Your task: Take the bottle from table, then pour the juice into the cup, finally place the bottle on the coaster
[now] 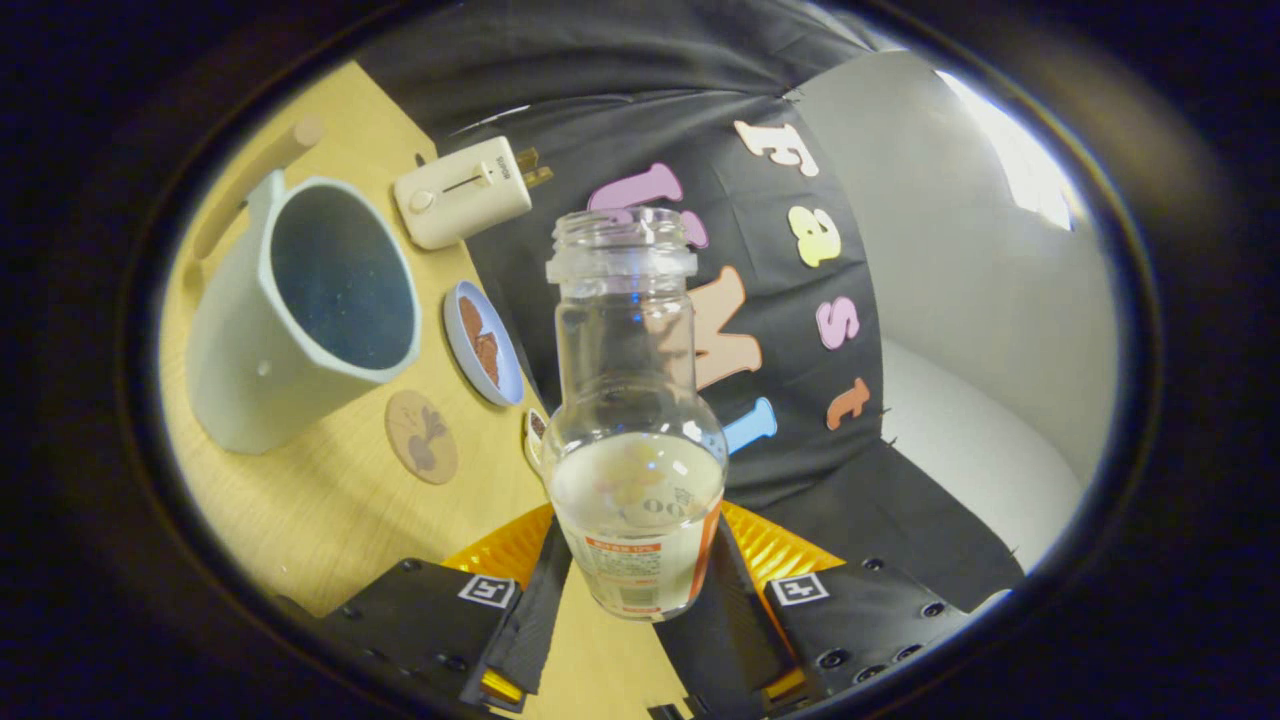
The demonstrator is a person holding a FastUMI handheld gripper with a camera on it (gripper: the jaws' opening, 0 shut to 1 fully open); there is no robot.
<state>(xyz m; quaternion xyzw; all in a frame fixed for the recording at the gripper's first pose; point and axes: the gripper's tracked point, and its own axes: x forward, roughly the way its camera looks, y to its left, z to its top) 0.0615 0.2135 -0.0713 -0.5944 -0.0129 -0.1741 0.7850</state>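
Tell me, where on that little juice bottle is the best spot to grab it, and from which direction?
Low on the wide labelled body, from the side, one finger on each flank. That is how the gripper holds the bottle now: both fingers press its lower part. The body is broad and straight there, while the neck above is narrower, and the open mouth stays clear for pouring toward the cup.

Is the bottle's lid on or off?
Off. The bottle, held in the gripper, has a bare open mouth with no cap, and some juice inside.

toaster point(462, 191) and plate point(483, 342) on table point(330, 510)
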